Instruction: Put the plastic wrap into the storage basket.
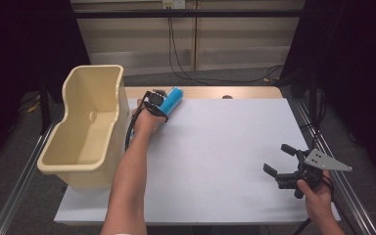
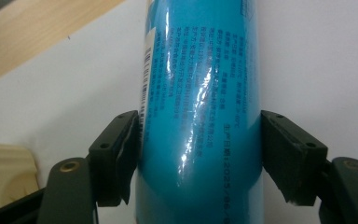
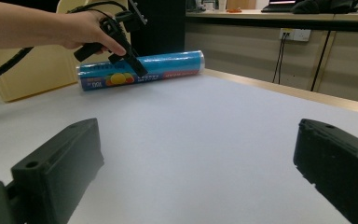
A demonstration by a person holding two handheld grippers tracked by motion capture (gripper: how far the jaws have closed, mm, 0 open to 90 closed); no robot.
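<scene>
While lying on the table (image 1: 215, 147), blue roll (image 1: 172, 100) clamped by left tongs (image 1: 157, 106), right tongs (image 1: 279, 159) wide apart

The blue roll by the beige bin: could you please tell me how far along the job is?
Done: the left gripper has reached the blue roll and its jaws are shut on it. In hand: the roll lies on the white table, not yet lifted. Left, probably: carrying it into the beige bin. The right gripper waits open, near the table's right edge.
</scene>
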